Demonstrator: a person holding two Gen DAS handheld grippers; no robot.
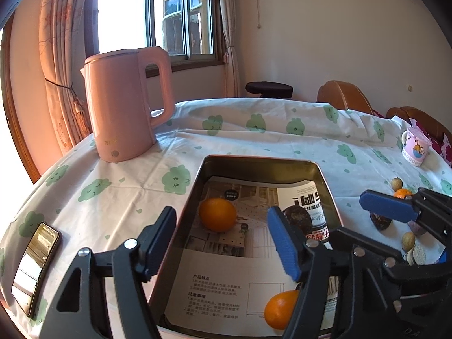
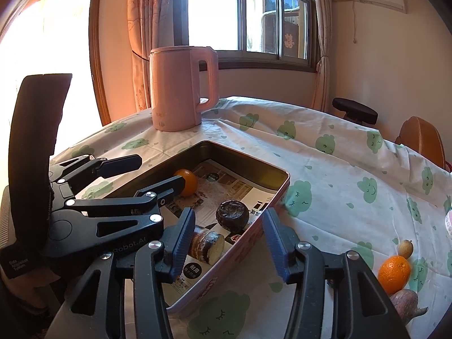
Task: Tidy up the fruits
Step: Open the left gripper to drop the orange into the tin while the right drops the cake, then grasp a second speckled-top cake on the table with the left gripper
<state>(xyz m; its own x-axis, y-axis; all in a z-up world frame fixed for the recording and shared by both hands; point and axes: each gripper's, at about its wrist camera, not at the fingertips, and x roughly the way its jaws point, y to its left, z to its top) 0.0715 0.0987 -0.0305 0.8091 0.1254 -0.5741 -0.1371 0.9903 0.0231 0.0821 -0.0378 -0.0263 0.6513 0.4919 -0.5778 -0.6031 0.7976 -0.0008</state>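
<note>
In the left wrist view, the left gripper (image 1: 226, 240) hung over the near end of the metal tin (image 1: 325, 180) with its jaws apart and nothing pressed between them. An orange (image 1: 217, 214) lay on the printed paper lining the tin, a second orange (image 1: 279, 312) sat near the front edge, and a dark round fruit (image 1: 296, 216) showed behind the right finger. The right gripper (image 1: 395, 212) reached in from the right. A pink kettle (image 1: 127, 107) stood on the tablecloth (image 1: 282, 141).

In the right wrist view, the right gripper (image 2: 228, 243) straddled the tin's near wall, jaws open and empty. Inside lay the dark fruit and a cut brown piece (image 2: 207, 244). Another orange (image 2: 394, 274) rested outside on the cloth.
</note>
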